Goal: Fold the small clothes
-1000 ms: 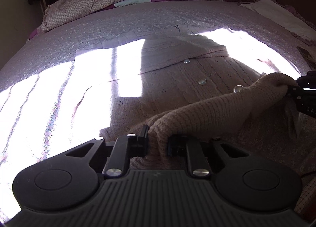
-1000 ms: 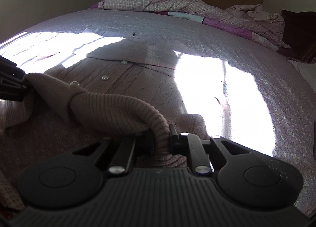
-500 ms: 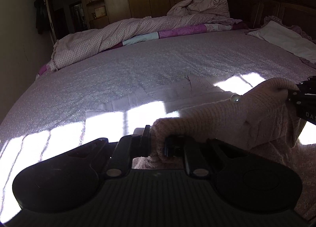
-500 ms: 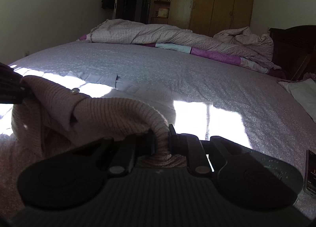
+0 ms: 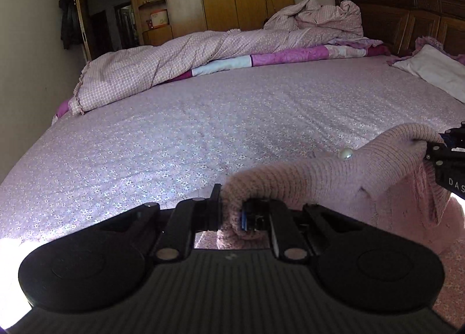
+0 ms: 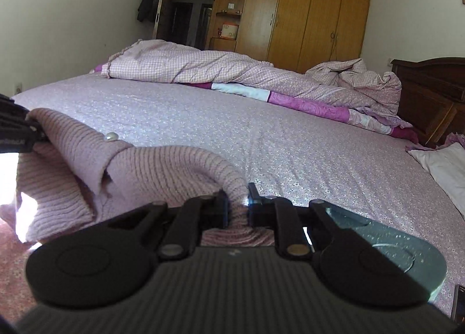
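Since a second ago both grippers have carried the pink knit cardigan [image 5: 343, 177] hem up off the bed [image 5: 203, 136] and forward. The left gripper [image 5: 231, 215], its jaws having just closed a little further, pinches one hem corner; the right gripper [image 6: 237, 209] clamps the other. Both point gently downward. The fold looks mid-way: the hem is raised, not yet laid over the rest of the cardigan.

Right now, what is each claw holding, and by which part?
Both hold the pink knit cardigan by its ribbed edge: left claw at one end, right claw at the other, the edge stretched between them.
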Motion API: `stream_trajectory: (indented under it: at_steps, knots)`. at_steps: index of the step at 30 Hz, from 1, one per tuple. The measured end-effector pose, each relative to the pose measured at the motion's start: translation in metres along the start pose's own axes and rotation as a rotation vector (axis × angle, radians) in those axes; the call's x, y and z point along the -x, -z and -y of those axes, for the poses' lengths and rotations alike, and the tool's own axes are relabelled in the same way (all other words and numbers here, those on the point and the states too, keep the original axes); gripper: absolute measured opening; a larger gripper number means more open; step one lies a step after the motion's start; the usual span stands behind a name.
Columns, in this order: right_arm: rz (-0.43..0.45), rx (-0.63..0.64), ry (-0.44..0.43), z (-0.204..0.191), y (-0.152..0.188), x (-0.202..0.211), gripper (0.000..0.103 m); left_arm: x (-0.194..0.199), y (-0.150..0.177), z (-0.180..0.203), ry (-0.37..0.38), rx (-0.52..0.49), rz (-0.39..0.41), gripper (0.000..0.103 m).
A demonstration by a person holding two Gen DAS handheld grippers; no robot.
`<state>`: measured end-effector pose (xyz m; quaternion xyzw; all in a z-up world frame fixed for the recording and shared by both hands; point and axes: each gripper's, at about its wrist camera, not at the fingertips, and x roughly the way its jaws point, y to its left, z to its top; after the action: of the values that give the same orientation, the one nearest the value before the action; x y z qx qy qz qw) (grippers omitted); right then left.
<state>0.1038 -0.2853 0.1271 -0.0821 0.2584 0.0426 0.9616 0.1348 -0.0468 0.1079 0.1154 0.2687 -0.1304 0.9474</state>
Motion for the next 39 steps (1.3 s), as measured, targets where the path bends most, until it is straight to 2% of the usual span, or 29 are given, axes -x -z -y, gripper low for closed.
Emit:
stream_trajectory:
  at_steps: [5, 10, 11, 13, 16, 19, 23, 24, 29, 32, 39]
  knots:
    - [-0.109, -0.006, -0.004, -0.003, 0.012, -0.048, 0.015, -0.064, 0.01, -0.006, 0.01, 0.025, -0.107, 0.013]
    - [-0.218, 0.0, 0.004, -0.011, 0.032, -0.084, 0.017, -0.096, 0.029, -0.008, 0.012, 0.053, -0.166, 0.015]
    - [-0.24, 0.003, 0.001, -0.012, 0.036, -0.089, 0.017, -0.098, 0.031, -0.011, 0.014, 0.053, -0.163, 0.016]
    - [-0.236, 0.009, 0.015, -0.015, 0.043, -0.095, 0.018, -0.097, 0.032, -0.012, 0.008, 0.041, -0.158, 0.027]
    - [-0.231, 0.005, 0.014, -0.014, 0.042, -0.093, 0.019, -0.079, 0.03, -0.016, 0.038, 0.056, -0.159, 0.037]
    - [-0.237, -0.039, -0.002, -0.006, 0.037, -0.084, 0.026, -0.049, 0.029, -0.021, 0.064, 0.094, -0.144, 0.049]
    - [-0.199, -0.117, -0.033, 0.012, 0.035, -0.058, 0.043, -0.015, 0.032, -0.028, 0.102, 0.114, -0.127, 0.051]
    - [-0.188, -0.127, -0.027, 0.015, 0.036, -0.05, 0.044, -0.007, 0.034, -0.028, 0.11, 0.112, -0.122, 0.052]
    - [-0.153, -0.153, -0.026, 0.025, 0.044, -0.016, 0.044, 0.023, 0.049, -0.022, 0.142, 0.107, -0.135, 0.052]
    - [-0.131, -0.161, -0.03, 0.026, 0.051, 0.002, 0.044, 0.032, 0.061, -0.014, 0.166, 0.072, -0.145, 0.053]
    - [-0.133, -0.136, -0.105, 0.016, 0.065, 0.017, 0.044, 0.027, 0.082, 0.009, 0.175, 0.014, -0.177, 0.054]
